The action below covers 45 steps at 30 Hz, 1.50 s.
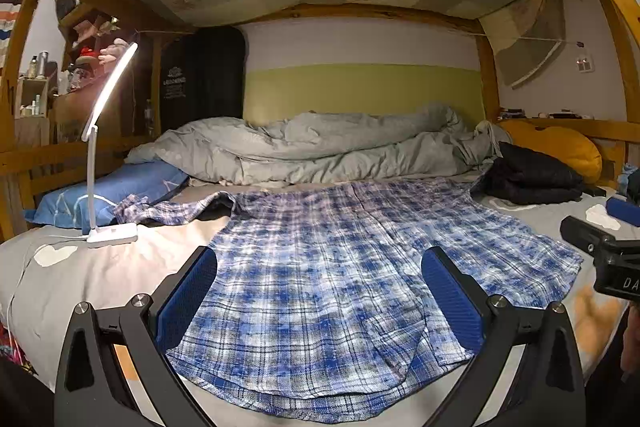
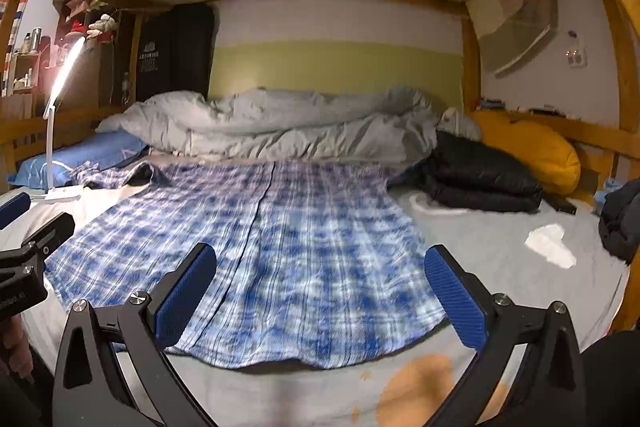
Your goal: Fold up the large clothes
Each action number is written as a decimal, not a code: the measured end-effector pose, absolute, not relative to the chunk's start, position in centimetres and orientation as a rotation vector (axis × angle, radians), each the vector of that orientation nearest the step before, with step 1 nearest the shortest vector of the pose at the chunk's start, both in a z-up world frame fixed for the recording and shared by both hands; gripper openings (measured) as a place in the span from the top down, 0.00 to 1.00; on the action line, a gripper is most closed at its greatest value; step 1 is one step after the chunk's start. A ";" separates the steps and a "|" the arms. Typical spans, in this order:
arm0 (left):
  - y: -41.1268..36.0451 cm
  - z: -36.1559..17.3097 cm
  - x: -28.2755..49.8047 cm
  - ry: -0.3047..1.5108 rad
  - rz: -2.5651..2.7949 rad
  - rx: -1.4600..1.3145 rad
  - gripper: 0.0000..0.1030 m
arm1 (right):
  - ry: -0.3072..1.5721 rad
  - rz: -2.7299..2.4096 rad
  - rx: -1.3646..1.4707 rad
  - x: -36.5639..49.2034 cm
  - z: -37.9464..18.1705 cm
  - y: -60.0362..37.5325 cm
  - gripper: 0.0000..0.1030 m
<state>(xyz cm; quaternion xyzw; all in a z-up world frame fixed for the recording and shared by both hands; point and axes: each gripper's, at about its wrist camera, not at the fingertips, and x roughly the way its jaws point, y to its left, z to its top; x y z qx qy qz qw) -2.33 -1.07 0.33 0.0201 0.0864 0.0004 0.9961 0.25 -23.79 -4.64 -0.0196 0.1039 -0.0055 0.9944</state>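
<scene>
Left tool: both blue pads are spread wide apart and hold nothing. It hangs low over the near end of the shirt.
Lamp: a thin white lamp stands on the bed at the far left. Its light is on.
Blue pillow: it lies just behind the lamp, by the left rail.
Shirt: a big blue and white checked shirt lies spread flat in the middle of the bed. Its hem is close to the cameras. One sleeve sticks out to the left, toward the blue pillow.
Bed: the sheet is pale grey, with an orange patch near the front.
Grey blanket: it is bunched up across the back of the bed, past the shirt.
Black clothes: a dark pile sits to the right of the shirt's far end.
Yellow pillow: it leans at the right rail, behind the black clothes.
Right tool: its pads are wide apart too, and nothing is in them. It hangs over the shirt's right half.
</scene>
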 end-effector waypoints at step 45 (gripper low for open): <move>-0.7 -0.3 -2.1 0.157 0.015 0.029 0.00 | 0.228 -0.043 -0.065 1.7 -6.0 -23.4 0.00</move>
